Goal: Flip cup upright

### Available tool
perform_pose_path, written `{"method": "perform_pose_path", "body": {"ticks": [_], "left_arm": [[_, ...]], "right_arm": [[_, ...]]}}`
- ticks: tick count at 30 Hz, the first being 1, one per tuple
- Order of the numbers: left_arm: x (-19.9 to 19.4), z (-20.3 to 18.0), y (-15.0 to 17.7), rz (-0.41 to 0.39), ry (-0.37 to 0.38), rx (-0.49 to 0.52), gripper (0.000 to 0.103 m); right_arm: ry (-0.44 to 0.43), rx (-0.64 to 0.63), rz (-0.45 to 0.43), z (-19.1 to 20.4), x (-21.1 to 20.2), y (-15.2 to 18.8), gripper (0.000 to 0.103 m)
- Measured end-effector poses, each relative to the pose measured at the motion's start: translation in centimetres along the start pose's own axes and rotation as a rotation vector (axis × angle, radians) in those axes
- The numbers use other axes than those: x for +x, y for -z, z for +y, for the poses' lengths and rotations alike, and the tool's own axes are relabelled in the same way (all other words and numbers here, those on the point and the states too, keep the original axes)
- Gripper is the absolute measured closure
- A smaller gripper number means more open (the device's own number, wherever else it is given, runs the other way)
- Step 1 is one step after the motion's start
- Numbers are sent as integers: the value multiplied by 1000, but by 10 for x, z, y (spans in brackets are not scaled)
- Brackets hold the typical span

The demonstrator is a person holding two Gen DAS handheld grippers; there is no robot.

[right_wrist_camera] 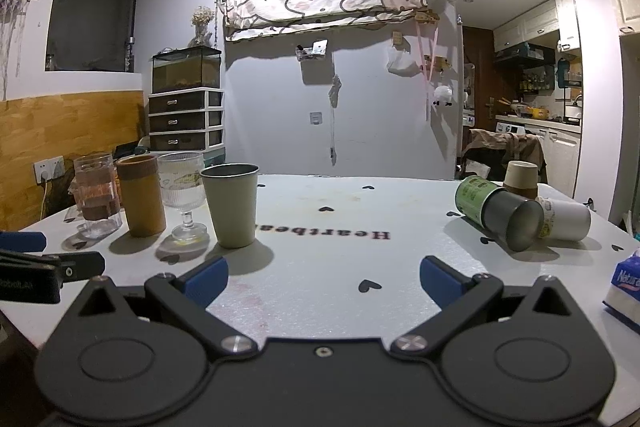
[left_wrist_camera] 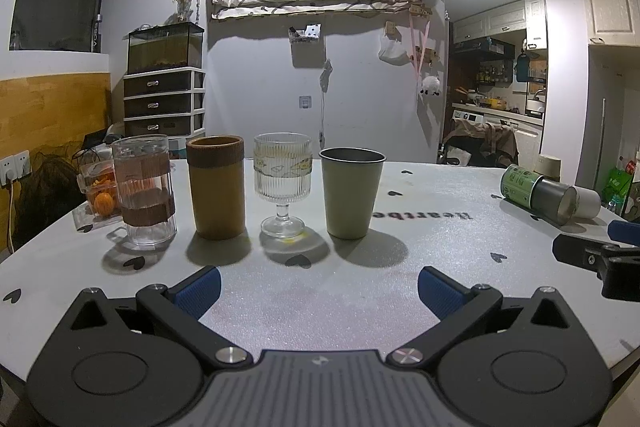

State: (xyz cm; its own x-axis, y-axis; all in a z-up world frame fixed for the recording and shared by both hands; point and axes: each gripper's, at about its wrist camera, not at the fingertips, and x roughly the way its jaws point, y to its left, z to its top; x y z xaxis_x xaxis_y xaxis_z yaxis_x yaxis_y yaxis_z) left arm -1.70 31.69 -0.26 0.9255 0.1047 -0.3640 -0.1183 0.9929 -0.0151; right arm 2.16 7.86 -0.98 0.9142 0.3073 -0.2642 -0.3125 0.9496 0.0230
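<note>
A green-labelled metal cup [right_wrist_camera: 498,211] lies on its side at the table's right, its base toward me; it also shows in the left wrist view [left_wrist_camera: 536,193]. A white cup [right_wrist_camera: 566,218] lies on its side just behind it. An upright row stands at the left: clear glass mug [left_wrist_camera: 144,191], brown tumbler [left_wrist_camera: 217,187], ribbed stem glass [left_wrist_camera: 283,187], beige metal cup [left_wrist_camera: 351,193]. My left gripper [left_wrist_camera: 319,291] is open and empty in front of the row. My right gripper [right_wrist_camera: 323,283] is open and empty, short of the lying cup.
A paper cup [right_wrist_camera: 520,178] stands inverted at the far right edge. A tissue pack [right_wrist_camera: 624,287] lies at the near right. A box with oranges [left_wrist_camera: 100,193] sits behind the mug. The white table [right_wrist_camera: 340,223] has black heart prints.
</note>
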Motion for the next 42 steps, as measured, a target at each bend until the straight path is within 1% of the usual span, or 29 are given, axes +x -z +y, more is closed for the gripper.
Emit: {"method": "perform_pose_path", "body": {"ticks": [42], "left_arm": [[0,3,0,2,0,-4,0]], "right_arm": [[-3,-3,-4,3,1,1,0]]}}
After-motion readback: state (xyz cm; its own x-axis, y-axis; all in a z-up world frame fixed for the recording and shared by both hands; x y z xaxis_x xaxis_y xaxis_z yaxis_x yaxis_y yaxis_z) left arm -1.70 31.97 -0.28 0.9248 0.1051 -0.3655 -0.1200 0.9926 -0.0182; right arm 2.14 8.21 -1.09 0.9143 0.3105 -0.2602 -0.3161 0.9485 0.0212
